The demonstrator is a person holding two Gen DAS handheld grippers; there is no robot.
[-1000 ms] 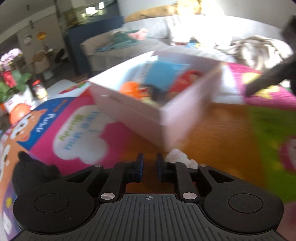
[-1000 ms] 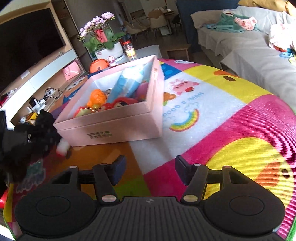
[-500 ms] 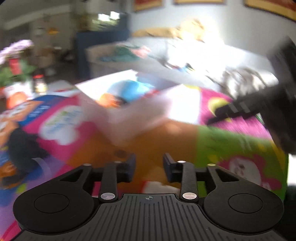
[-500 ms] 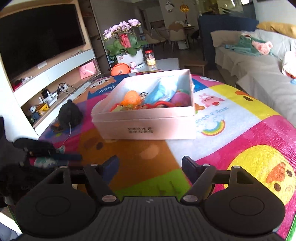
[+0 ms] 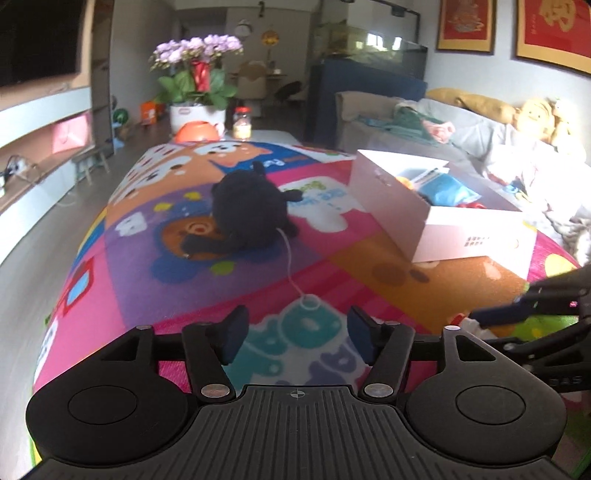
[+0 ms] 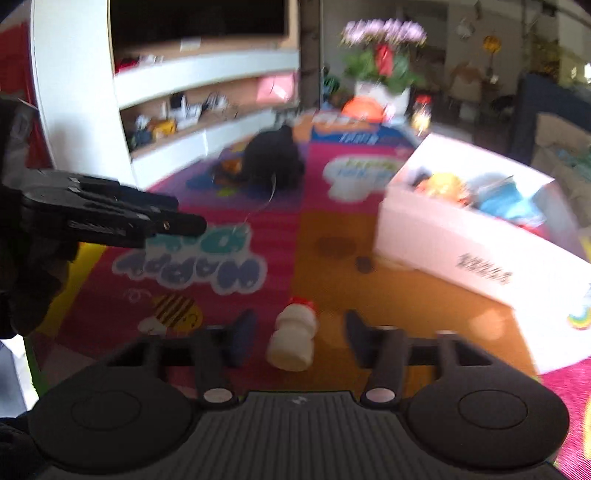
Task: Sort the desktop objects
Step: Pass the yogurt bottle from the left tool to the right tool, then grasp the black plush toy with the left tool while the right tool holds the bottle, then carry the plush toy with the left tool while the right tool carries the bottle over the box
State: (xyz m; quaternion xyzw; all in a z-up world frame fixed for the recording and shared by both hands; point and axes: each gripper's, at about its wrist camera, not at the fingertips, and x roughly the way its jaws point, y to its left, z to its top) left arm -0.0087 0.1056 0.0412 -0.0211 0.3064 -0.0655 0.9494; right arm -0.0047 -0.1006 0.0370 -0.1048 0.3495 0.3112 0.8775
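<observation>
Daylight fills a living room. A grey sofa [image 5: 461,122] lines the right wall beneath red framed pictures [image 5: 465,24] — cushions and clothes strewn on it. A white shelf unit [image 6: 192,110] with a dark television [image 5: 40,40] stands left. Beyond — potted pink orchids [image 5: 197,74], a dark blue cabinet [image 5: 369,96], and dining chairs [image 5: 255,83].

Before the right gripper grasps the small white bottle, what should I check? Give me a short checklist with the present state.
1. Small white bottle between the jaws of the right gripper: ok.
2. Jaws closing, pads not yet on the bottle: ok.
3. Bottle upright: not ok, it looks tilted.
4. Left gripper empty, jaws opening: ok.
5. Pink box open on top: ok.
6. Free room in the box: cannot tell.
</observation>
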